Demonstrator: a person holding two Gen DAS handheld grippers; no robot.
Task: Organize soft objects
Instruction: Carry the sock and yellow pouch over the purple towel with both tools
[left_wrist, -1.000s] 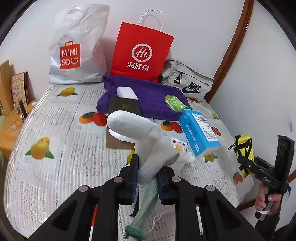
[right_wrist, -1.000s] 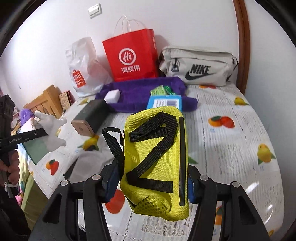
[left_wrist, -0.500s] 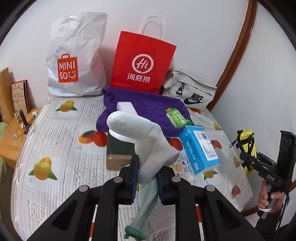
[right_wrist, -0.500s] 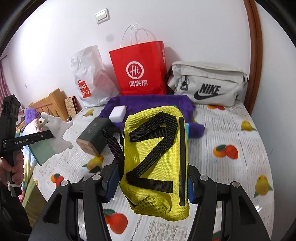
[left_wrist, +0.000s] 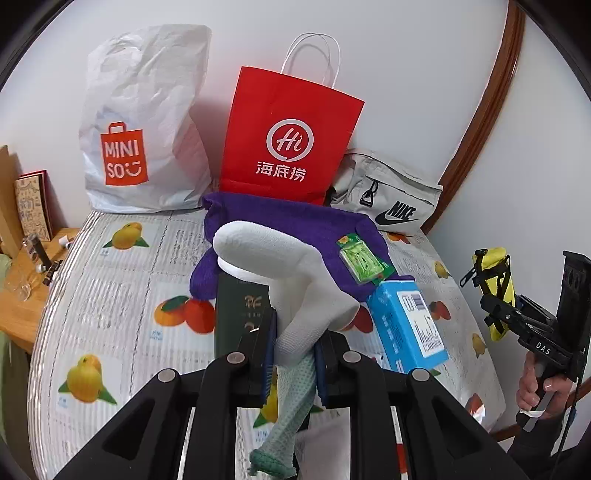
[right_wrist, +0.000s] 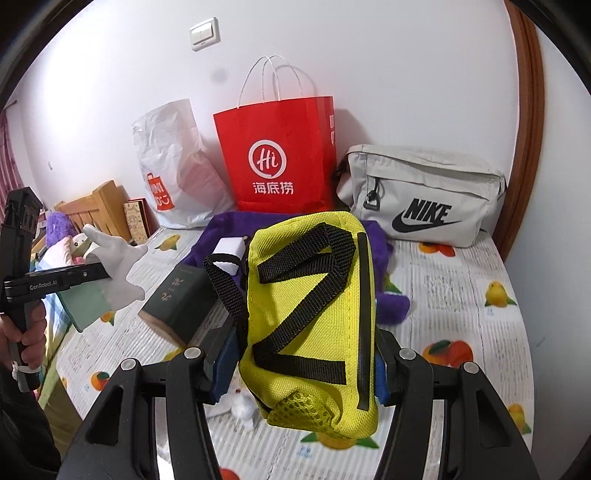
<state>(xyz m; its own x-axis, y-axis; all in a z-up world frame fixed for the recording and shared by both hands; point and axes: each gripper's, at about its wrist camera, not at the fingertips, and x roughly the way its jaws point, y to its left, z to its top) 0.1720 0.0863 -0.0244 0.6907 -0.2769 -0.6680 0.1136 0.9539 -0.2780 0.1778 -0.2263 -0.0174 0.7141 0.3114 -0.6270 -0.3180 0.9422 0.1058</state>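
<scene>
Left gripper (left_wrist: 293, 341): clamped on white glove (left_wrist: 295, 280). Right gripper (right_wrist: 304, 363): clamped on yellow pouch (right_wrist: 314, 325). Handling: carry both clear above bed (right_wrist: 461, 306), grips firm.

- The white sock (left_wrist: 295, 269) looked like soft, fine-knit matt cloth, with a green ribbed cuff.
- The yellow pouch (right_wrist: 314, 317) was coarse woven nylon with black webbing straps and a mesh corner.
- The purple towel (left_wrist: 295, 225) appeared thick, fuzzy and matt.
- The red bag (left_wrist: 288, 140) was smooth matt paper with thin white cord handles.
- The white bag (left_wrist: 144, 122) was crinkled, slightly shiny plastic.
- The grey waist bag (right_wrist: 424, 195) looked smooth synthetic fabric.
- The tablecloth (left_wrist: 110, 295) was glossy, ribbed plastic with fruit prints.
- The blue box (left_wrist: 406, 325) was smooth card.
</scene>
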